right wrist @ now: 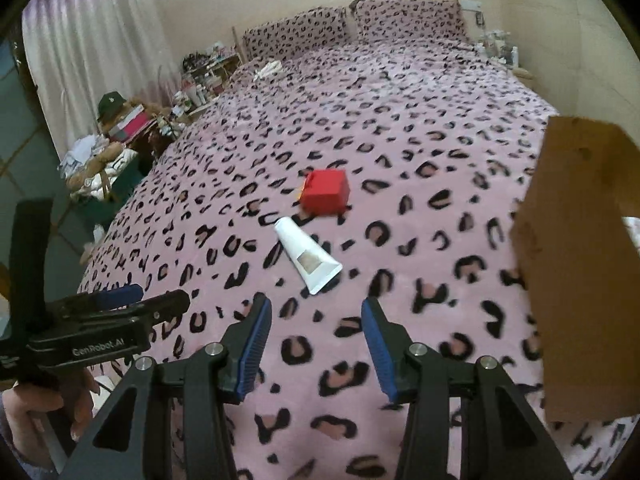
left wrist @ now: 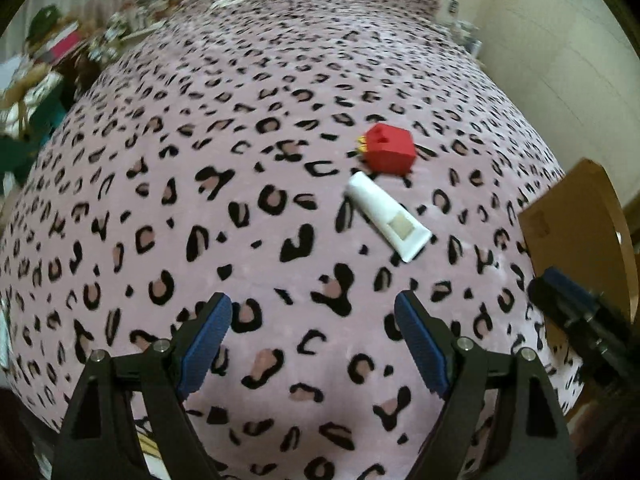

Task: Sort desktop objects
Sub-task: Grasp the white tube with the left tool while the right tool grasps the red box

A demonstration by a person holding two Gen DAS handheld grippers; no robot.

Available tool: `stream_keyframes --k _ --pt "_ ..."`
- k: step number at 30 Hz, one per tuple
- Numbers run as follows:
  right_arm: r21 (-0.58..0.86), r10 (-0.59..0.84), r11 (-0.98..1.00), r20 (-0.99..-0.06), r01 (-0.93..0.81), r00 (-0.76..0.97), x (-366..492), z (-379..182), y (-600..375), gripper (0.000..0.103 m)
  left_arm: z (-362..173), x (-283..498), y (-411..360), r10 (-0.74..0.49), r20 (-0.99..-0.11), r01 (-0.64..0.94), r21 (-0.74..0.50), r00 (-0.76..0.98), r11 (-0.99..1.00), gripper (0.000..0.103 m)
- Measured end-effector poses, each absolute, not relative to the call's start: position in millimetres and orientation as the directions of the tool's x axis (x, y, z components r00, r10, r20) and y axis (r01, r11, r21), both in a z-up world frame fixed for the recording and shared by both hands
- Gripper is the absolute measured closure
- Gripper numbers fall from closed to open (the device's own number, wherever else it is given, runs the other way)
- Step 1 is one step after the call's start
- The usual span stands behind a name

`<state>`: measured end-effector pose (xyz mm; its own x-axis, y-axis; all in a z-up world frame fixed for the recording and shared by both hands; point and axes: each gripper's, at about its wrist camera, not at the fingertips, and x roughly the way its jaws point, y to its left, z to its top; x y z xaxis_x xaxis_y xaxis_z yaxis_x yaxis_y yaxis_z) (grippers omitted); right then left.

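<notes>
bed (left wrist: 248,128): count one. largest thing in view, under a pink leopard-print cover. it carries every loose thing to be sorted.
pillows (right wrist: 352,26): count two, at the far end of the bed, in the same print.
box (right wrist: 580,264): count one. brown cardboard, at the right edge of the bed, near the right gripper. judged to be the bin for sorting; its inside is hidden, so whether anything lies in it cannot be told.
tube (left wrist: 386,216): count one. white, lying flat on the bed, cap end toward the cube. not held.
cube (left wrist: 388,154): count one. red block just beyond the tube, close to it; contact cannot be told. something yellow shows at its left side, too blurred to name. not held.
left gripper (left wrist: 312,324): count one. jaws spread wide with only the cover between them; released, nothing grasped. it is near the tube but apart from it.
right gripper (right wrist: 316,320): count one. jaws part way apart, nothing between the pads; released. the tube lies just ahead of it.
progress: judged early. both loose things lie on the bed, neither is lifted.
remaining: judged as grasp the tube, place it, then the same for the cube.
</notes>
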<state>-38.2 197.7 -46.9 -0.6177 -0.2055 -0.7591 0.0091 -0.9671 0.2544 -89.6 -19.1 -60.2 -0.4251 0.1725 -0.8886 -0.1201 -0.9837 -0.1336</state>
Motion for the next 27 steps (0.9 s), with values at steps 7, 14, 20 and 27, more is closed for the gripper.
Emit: stream_keyframes --k 7,14,20,27 --pt "0.284 -0.180 -0.956 -0.758 -0.070 -0.627 -80 -60 219 0.055 -91 -135 7 0.192 -0.902 -0.041 -0.191 -0.387 -0.981 0.018" --pt "0.346 -0.227 -0.933 -0.780 -0.100 -0.583 -152 -64 247 0.055 -134 -189 36 0.182 -0.923 0.053 -0.212 -0.338 -0.976 0.018" --pt "0.377 -0.266 -0.921 -0.794 -0.100 -0.547 -200 -82 250 0.055 -160 -216 55 0.170 -0.932 0.095 -0.211 -0.320 -0.973 0.015" --pt "0.459 -0.381 -0.886 -0.797 -0.061 -0.470 -244 -110 238 0.055 -179 -226 65 0.119 -0.932 0.087 -0.157 -0.342 -0.984 0.013"
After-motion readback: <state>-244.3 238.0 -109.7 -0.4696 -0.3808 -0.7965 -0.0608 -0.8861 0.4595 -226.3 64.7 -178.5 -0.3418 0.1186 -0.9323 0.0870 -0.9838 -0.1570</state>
